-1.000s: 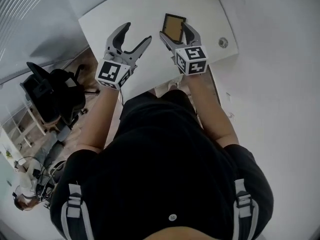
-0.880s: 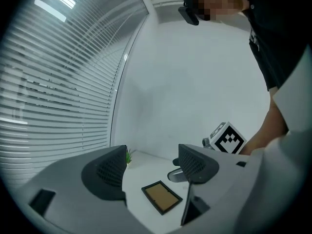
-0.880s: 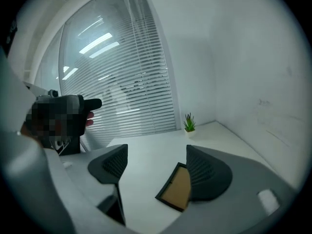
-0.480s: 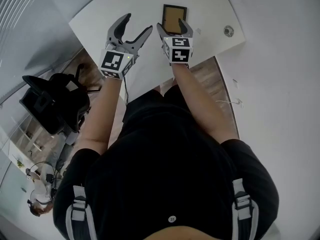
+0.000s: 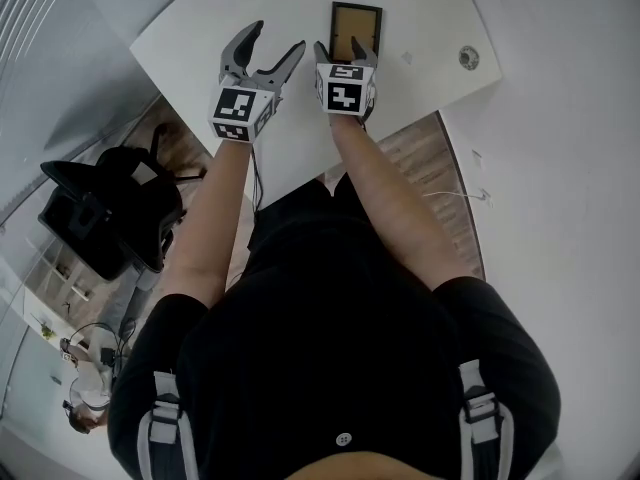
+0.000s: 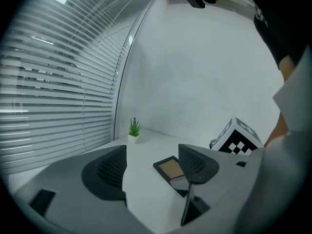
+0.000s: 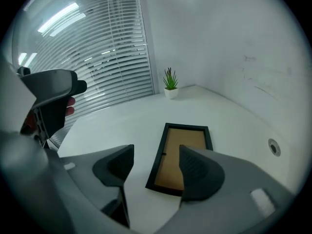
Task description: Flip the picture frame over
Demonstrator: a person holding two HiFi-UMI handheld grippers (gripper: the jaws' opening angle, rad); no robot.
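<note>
- The person's arms, in a black shirt, reach out toward the picture frame (image 5: 356, 26), which lies flat on the white table (image 5: 200, 48) just beyond both tools.
- The right gripper (image 5: 340, 53) hangs just short of the frame's near short edge and tilts down at it. Its jaws are apart and closing, and nothing is between the pads. In the right gripper view (image 7: 156, 165) the frame (image 7: 187, 138) shows beyond the tips, untouched.
- The left gripper (image 5: 277, 40) sits just left of the frame's near end with its jaws spread wide and empty. In its own view (image 6: 148, 172) the frame (image 6: 170, 168) lies ahead and to the right, partly behind the right-hand jaw.
- The frame has a thin black rim around a brown panel that faces up, probably the backing board.
- It should handle as light and stiff. It lies flush on a smooth top, so it will likely slide rather than lift when nudged.
- If there is glass on the hidden face, it needs to be set down gently.
- The best hold looks like the near short rim, or one long rim. Tip an edge up first, with the other tool steadying the far side.
- Right of the frame a round cable port (image 5: 467, 57) is set into the table.
- Beyond the frame's far end stands a small potted plant (image 7: 170, 84), with slatted blinds (image 7: 112, 43) behind it.
</note>
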